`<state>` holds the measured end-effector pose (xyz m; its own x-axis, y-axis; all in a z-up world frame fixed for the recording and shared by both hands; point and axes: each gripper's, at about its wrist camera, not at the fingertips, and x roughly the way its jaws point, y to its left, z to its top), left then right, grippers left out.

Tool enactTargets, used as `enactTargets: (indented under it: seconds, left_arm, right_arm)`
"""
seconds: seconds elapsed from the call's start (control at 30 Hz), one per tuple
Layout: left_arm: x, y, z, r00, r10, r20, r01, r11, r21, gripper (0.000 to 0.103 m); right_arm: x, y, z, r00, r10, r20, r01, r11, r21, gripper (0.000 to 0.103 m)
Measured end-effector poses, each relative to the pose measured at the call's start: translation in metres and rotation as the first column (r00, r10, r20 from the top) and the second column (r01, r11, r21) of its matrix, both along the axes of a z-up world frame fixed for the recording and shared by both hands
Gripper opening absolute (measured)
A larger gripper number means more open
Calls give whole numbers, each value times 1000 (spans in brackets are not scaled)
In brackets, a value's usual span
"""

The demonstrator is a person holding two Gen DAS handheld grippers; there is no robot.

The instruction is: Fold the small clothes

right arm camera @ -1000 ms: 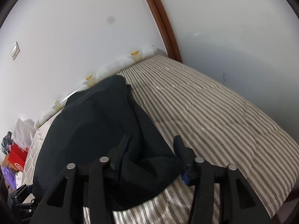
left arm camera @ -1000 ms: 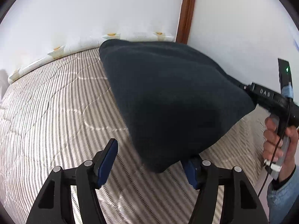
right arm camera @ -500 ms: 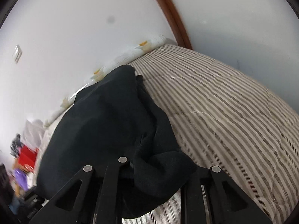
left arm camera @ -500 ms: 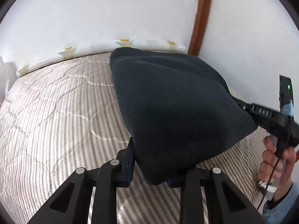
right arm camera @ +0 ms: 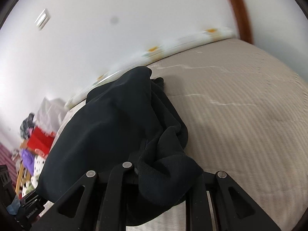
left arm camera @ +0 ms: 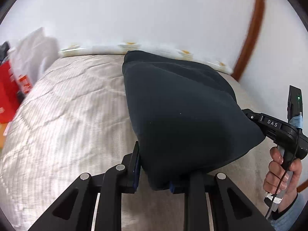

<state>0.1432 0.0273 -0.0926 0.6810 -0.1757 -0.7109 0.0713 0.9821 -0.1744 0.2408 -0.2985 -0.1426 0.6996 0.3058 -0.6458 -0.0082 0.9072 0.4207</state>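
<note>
A dark navy garment (left arm camera: 181, 115) hangs stretched above a striped bed, its far edge resting near the pillow. My left gripper (left arm camera: 154, 179) is shut on the garment's near corner, blue pads pressed into the cloth. In the left wrist view the right gripper (left arm camera: 256, 119) grips the opposite corner, with a hand (left arm camera: 283, 171) on its handle. In the right wrist view the same garment (right arm camera: 107, 127) bunches over my right gripper (right arm camera: 165, 175), which is shut on a folded hem; its fingertips are hidden by cloth.
The striped mattress (left arm camera: 63, 119) fills the foreground of both views. A white flowered pillow (left arm camera: 107, 48) lies along the wall. A brown wooden post (left arm camera: 252, 28) stands at the right. Red boxes and clutter (right arm camera: 38, 140) sit beyond the bed's left end.
Both grippers went from open around the garment's corners to shut on them. Both then moved across the bed, carrying the cloth; the red clutter came into the left wrist view.
</note>
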Motion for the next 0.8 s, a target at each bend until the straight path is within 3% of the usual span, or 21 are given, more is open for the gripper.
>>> enactTargets:
  seconds: [0.2, 0.3, 0.43, 0.6, 0.7, 0.8]
  left_arm:
    - [-8, 30, -17, 999, 5, -43, -6, 1000, -22, 22]
    - [-15, 31, -22, 999, -8, -39, 8, 1000, -2, 24]
    - [-28, 34, -21, 998, -35, -54, 34, 999, -20, 28]
    - [-40, 31, -15, 996, -89, -23, 87, 994, -64, 41]
    - [-54, 32, 0, 994, -103, 40, 107, 989, -106, 47]
    - [-57, 34, 14, 993, -88, 84, 97, 990, -99, 48]
  right_arm:
    - [-6, 34, 3, 997, 68, 43, -66, 996, -64, 18]
    - [-18, 21, 0, 997, 76, 33, -74, 995, -74, 24]
    - [-47, 16, 18, 992, 103, 68, -89, 979, -183, 37]
    - [-68, 26, 51, 970, 150, 189, -89, 951, -297, 37]
    - [-52, 41, 46, 964, 205, 167, -144, 937, -318, 36]
    - [-28, 43, 23, 982, 173, 77, -141, 940, -311, 24]
